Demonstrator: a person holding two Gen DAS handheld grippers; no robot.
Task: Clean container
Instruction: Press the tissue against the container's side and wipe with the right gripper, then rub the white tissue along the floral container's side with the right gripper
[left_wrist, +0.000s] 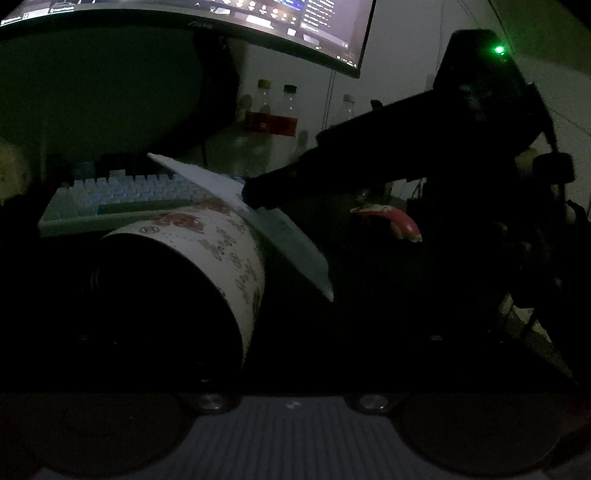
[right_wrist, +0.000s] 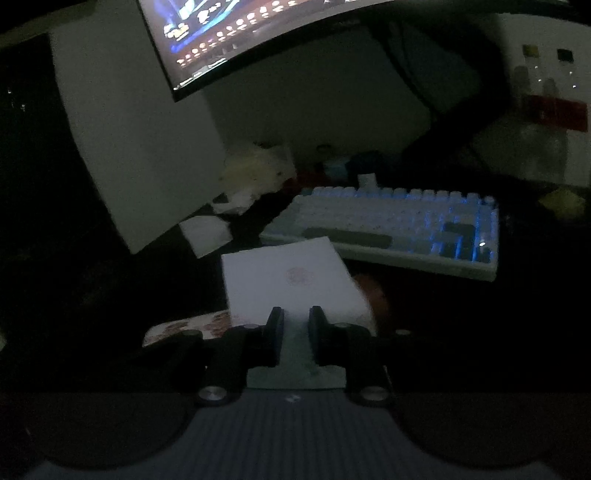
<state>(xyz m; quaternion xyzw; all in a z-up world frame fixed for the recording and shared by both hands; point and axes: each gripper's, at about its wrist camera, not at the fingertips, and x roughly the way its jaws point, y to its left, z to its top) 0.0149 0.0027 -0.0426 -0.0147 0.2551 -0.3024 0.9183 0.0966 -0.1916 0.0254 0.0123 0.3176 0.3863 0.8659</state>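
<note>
My right gripper (right_wrist: 295, 334) is clamped on a folded white tissue (right_wrist: 291, 280) resting against the patterned container (left_wrist: 207, 254), which lies tilted at my left gripper, grip hidden; I judge wiping is underway; how much remains I cannot tell.

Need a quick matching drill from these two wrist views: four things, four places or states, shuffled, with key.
Things:
1. white patterned paper cup
2. white folded tissue
3. white backlit keyboard
4. curved computer monitor

Places or states:
A. lit screen, above the desk
B. lying on its side
C. pinched in the right gripper
D. glowing blue, behind the cup

Pairs: 1-B, 2-C, 3-D, 4-A
</note>
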